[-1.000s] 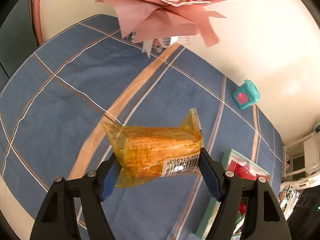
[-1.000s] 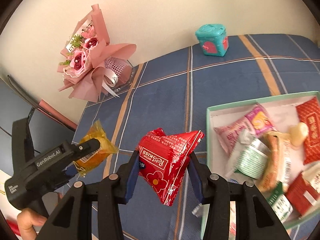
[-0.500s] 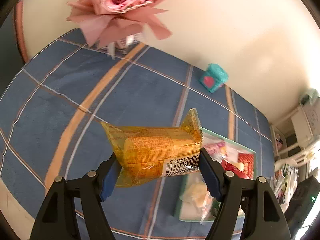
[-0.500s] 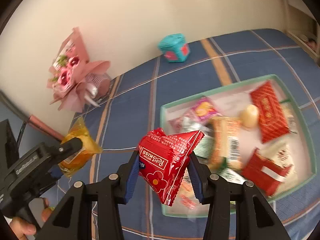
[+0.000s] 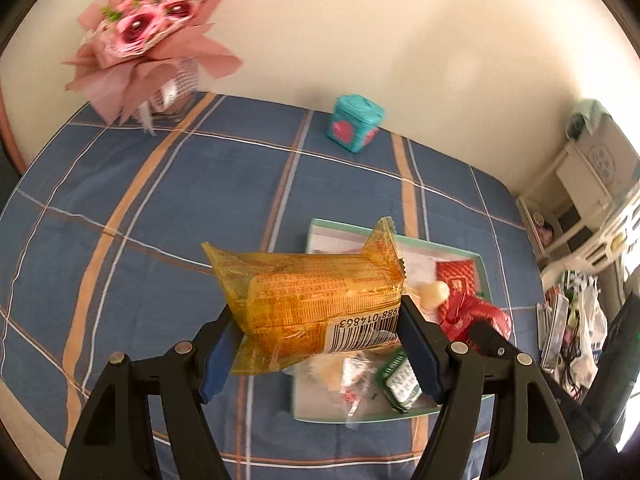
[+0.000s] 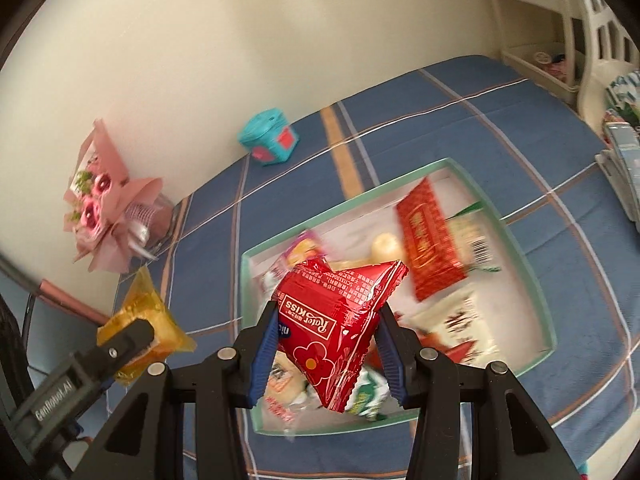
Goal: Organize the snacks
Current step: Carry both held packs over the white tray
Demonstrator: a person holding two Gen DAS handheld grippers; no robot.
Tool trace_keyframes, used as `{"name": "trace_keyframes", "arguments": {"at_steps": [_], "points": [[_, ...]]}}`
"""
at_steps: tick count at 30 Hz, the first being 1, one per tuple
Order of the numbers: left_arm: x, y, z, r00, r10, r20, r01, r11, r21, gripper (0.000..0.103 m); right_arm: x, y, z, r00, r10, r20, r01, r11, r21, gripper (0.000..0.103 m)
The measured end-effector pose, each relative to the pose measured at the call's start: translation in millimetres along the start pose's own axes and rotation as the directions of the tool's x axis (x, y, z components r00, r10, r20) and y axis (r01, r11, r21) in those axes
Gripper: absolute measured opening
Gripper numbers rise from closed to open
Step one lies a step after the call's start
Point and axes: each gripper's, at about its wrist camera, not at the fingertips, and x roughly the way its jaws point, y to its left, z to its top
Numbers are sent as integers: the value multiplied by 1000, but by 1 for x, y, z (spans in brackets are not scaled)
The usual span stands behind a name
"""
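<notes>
- Snacks are what both tongs carry: the left tongs [image 5: 316,344] are clamped on the orange-wrapped cake [image 5: 312,300], blue pads pressed against its two ends; the right tongs [image 6: 326,340] are clamped on the red Rater Kiss packet [image 6: 340,320], which hangs corner-down between the pads
- A second ago both packets hung over bare blue cloth; now the red packet sits above the near left part of the tray [image 6: 552,340], and the orange cake has reached the tray's near left edge in the left view, with the right tongs' tip and red packet showing at its right
- In the right view the left tongs and the cake appear at lower left, beside the tray and not over it
- The tray already holds a heap of wrapped snacks, among them a flat red pack [image 6: 430,236] toward the far side and a pale round sweet [image 6: 386,246] beside it
- Both grips have stayed unchanged through the carry; I judge the transport nearly finished and release into the tray the step left
- Farther out on the plaid-covered counter [image 5: 200,184] stand a teal box [image 5: 356,122] and, far left, a pink bouquet [image 5: 152,36], both against the wall
</notes>
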Motion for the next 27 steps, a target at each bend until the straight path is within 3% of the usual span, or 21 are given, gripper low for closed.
{"name": "trace_keyframes", "arguments": {"at_steps": [13,27], "points": [[28,-55,-8,999,16,-42,-12,995,100,75,-13,-47,24,998,-47,45,44,995,85,50],[58,-70,-16,994,72,-82,-58,985,161,75,14,-43,21,997,-68,-23,69,996,52,50]]}}
